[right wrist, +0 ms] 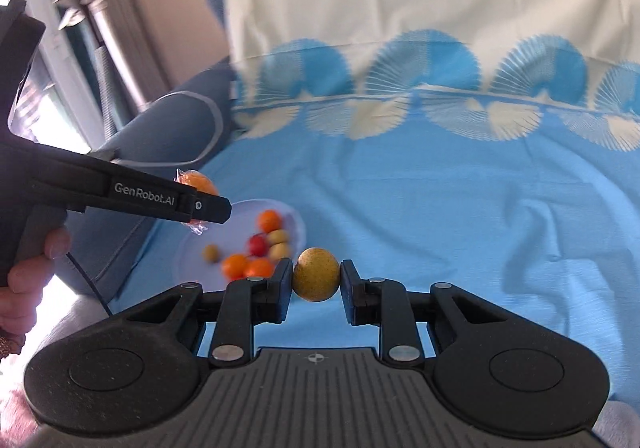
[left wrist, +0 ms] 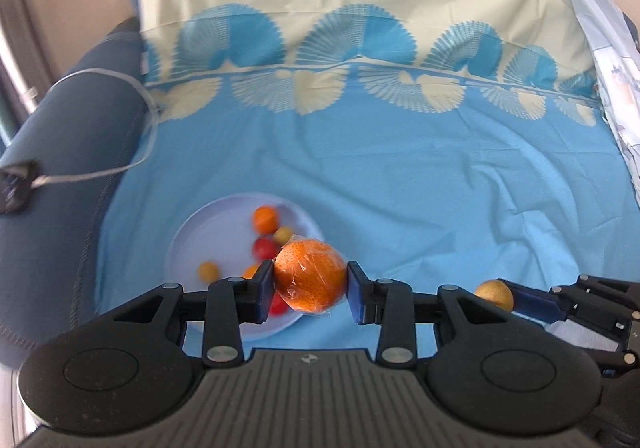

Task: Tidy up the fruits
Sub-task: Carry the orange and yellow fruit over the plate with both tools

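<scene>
Above the blue sheet (left wrist: 400, 175), the left gripper (left wrist: 310, 284) pinches a plastic-wrapped orange (left wrist: 310, 276) between its pads, hanging over the near edge of a pale plate (left wrist: 192, 244). Beside it, the right gripper (right wrist: 316, 282) clamps a small yellow-brown fruit (right wrist: 316, 280). Several little orange, red and yellow fruits (right wrist: 264, 244) lie on the plate, blurred and partly hidden behind the grippers; their kinds cannot be told. A hand (right wrist: 28, 272) is cut off at the right-wrist view's left edge.

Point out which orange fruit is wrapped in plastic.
The big orange clamped in the left gripper; clear film crinkles around it, while the smaller oranges on the plate are bare.
</scene>
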`<move>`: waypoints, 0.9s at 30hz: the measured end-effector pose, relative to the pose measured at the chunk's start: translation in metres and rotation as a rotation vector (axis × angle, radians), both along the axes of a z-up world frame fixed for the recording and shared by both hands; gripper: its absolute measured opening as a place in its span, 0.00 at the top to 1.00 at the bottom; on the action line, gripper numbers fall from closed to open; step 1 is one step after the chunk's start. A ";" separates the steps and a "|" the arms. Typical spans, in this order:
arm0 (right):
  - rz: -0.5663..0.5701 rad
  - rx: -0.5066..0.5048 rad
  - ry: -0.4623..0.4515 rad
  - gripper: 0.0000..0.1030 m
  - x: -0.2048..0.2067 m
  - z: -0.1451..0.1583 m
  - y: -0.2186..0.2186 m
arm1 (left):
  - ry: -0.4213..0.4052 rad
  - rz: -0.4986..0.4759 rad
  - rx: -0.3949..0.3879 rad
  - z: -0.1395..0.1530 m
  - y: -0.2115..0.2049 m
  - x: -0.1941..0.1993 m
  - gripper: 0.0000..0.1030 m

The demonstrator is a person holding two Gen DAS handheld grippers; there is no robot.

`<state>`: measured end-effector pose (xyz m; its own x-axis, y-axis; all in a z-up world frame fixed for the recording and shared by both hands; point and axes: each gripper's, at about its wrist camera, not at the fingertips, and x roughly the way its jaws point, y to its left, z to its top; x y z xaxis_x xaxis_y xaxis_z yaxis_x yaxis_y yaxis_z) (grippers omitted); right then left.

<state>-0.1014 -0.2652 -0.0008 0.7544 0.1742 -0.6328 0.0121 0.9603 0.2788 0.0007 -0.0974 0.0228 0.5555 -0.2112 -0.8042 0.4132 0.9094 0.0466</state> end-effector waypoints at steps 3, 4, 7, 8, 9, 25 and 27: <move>0.048 -0.013 -0.003 0.74 -0.016 0.012 0.033 | -0.002 0.048 0.000 0.006 0.033 -0.023 0.60; 0.059 -0.012 -0.003 0.74 -0.022 0.016 0.042 | -0.006 0.062 0.001 0.007 0.043 -0.030 0.60; 0.085 -0.018 -0.006 0.74 -0.037 0.024 0.067 | -0.023 0.086 0.000 0.010 0.066 -0.050 0.60; 0.092 -0.033 -0.010 0.74 -0.042 0.025 0.075 | -0.028 0.091 -0.005 0.011 0.071 -0.057 0.60; 0.097 -0.049 -0.014 0.74 -0.047 0.027 0.081 | -0.029 0.096 -0.013 0.012 0.076 -0.061 0.60; 0.087 -0.139 -0.098 0.74 -0.089 0.051 0.110 | -0.069 0.116 -0.098 0.034 0.098 -0.098 0.60; 0.097 -0.144 -0.101 0.74 -0.091 0.053 0.112 | -0.073 0.116 -0.100 0.036 0.099 -0.099 0.60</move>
